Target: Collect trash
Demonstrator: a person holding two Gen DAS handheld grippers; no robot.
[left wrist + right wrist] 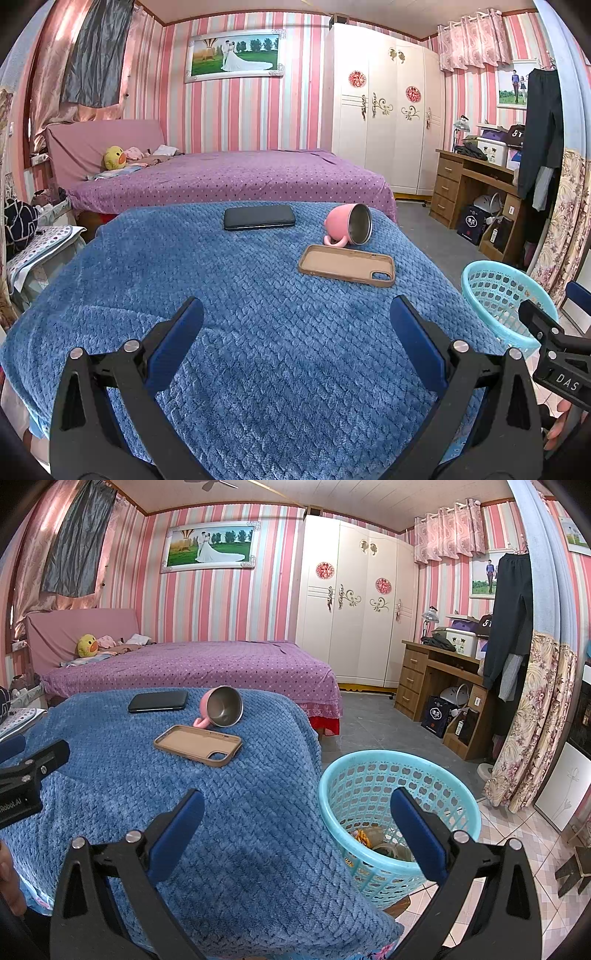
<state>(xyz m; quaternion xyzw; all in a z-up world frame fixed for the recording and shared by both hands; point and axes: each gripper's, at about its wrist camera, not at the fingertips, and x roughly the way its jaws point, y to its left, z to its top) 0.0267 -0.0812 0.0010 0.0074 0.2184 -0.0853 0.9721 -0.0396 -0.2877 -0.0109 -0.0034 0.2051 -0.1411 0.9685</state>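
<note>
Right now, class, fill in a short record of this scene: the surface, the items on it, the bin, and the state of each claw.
surface: table under a blue quilted fleece blanket
items: black phone lying flat; pink metal-lined mug tipped on its side; tan empty phone case just in front of the mug
bin: turquoise perforated plastic basket on the floor beside the table, wrappers inside
left claw: open, empty
right claw: open, empty, over the table edge and basket

Blue blanket (258, 332): black phone (259, 217) far; pink mug (349, 224) on its side; tan case (346, 265) nearer.
</note>
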